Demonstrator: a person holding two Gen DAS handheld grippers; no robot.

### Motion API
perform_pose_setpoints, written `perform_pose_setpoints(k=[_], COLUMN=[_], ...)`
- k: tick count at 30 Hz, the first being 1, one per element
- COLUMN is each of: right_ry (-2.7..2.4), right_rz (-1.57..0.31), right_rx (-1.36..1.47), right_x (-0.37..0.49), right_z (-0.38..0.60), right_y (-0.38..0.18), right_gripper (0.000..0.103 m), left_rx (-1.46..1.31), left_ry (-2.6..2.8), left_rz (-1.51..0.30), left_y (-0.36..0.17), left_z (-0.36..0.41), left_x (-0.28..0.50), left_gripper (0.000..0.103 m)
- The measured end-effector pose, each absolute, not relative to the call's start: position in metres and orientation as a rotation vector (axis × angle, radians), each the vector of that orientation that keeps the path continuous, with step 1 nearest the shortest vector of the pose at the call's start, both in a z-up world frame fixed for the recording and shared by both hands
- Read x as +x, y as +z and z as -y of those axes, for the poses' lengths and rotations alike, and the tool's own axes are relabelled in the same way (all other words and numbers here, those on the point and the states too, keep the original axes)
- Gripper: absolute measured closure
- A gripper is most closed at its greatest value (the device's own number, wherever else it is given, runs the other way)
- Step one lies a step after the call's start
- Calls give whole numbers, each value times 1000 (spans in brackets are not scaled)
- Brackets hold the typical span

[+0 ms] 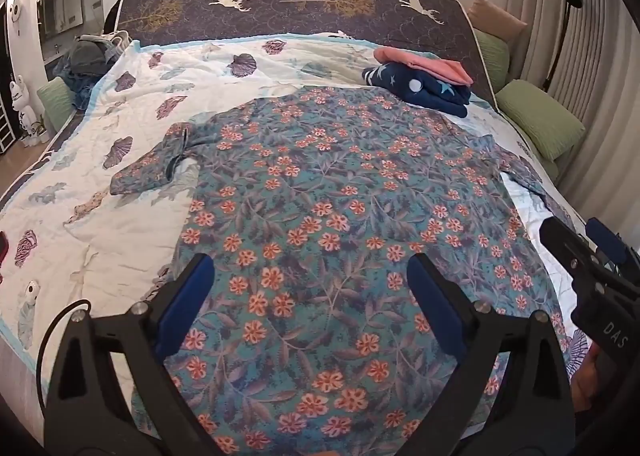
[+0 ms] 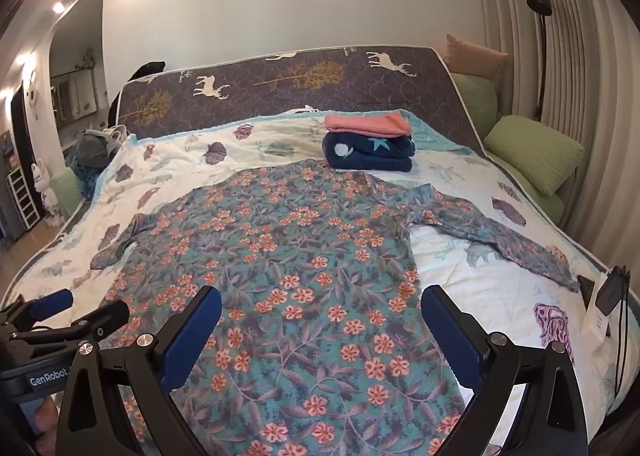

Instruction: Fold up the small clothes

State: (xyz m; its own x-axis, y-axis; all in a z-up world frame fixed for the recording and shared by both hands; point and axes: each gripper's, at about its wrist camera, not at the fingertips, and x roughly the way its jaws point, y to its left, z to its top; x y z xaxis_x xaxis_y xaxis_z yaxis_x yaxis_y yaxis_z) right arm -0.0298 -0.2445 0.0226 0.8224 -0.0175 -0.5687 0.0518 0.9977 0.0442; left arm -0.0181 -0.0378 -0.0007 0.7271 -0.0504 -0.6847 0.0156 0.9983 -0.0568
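my left tool hangs over the lower part of the floral shirt, its two blue pads wide apart with only cloth under them, not touching anything i can see. my right tool is the same, its pads spread wide above the shirt's hem area, nothing between them. the shirt lies flat and spread on the bed quilt, the white one with shell prints, its body in the middle of the bed. one sleeve goes out to the left and is a little crumpled, the other sleeve stretches to the right toward the bed edge. behind the shirt collar, near the headboard, there is a small stack: a folded navy piece with stars and a folded pink piece on top of it. green pillows lie at the right side of the bed.
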Motion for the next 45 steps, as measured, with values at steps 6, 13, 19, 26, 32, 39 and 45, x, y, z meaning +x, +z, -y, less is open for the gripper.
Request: perform_pose_setpoints(k=[6,13,19,26,32,39,45], right_ry=[-38,-51,-57,-41,-40,-33,-21], right_rz=[-574,-506,-551,-570,-578,-610,-608], right_rx=[63,55,40,87,45,52,60], right_x=[-28,-35,-34,-31,-31,-28,-27], right_z=[248,247,239,238,233,232,232], right_y=[25,32,28,24,24,20,18], right_gripper=[1,1,1,1,1,1,1], left_rx=[-41,-44,-46,-63,-75,-71,-68], left_ry=[-55,-46,-58,-78,-65,-68,-75], left_rz=[-743,-736,-733,-729,-717,-736,-735], left_y=[1,1,0,-2,-2,-6,-7], left_z=[41,37,37,35,28,28,29], left_x=[-21,-19,-20,-18,-18,-16,-17], left_gripper=[6,6,6,6,6,6,6])
